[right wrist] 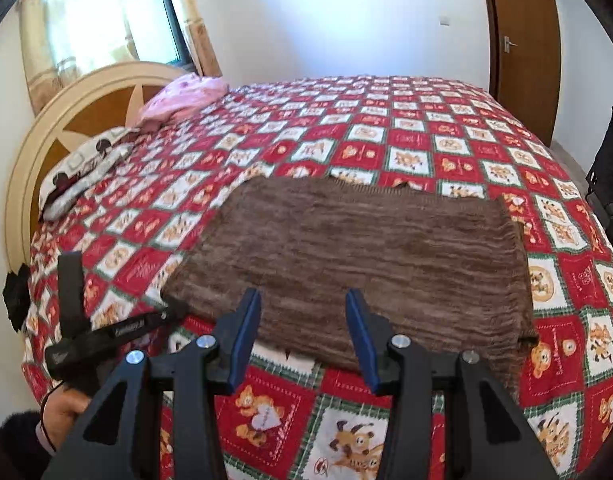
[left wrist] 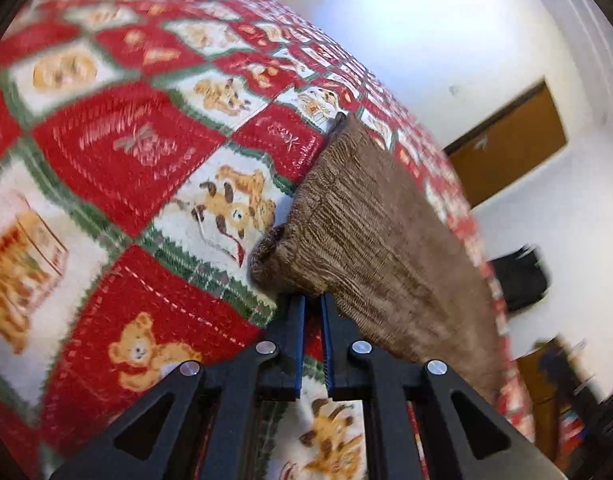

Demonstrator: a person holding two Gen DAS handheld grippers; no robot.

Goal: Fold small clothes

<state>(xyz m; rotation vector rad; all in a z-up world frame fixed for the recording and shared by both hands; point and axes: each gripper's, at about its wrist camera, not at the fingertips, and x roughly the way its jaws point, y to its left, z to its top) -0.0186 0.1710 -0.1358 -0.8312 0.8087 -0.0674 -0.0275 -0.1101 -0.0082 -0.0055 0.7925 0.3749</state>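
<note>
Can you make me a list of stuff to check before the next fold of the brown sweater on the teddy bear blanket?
1. Left gripper pinching the brown sweater at its corner: ok, fingers nearly together at the fabric edge.
2. Right gripper let go: ok, jaws apart, nothing between them.
3. Sweater lying flat on the teddy bear blanket: ok, mostly smooth in the right wrist view.
4. Space on the blanket to fold: ok, the pink cloth and pillow lie far off by the headboard.
5. Layers in the left grip: cannot tell.
</note>
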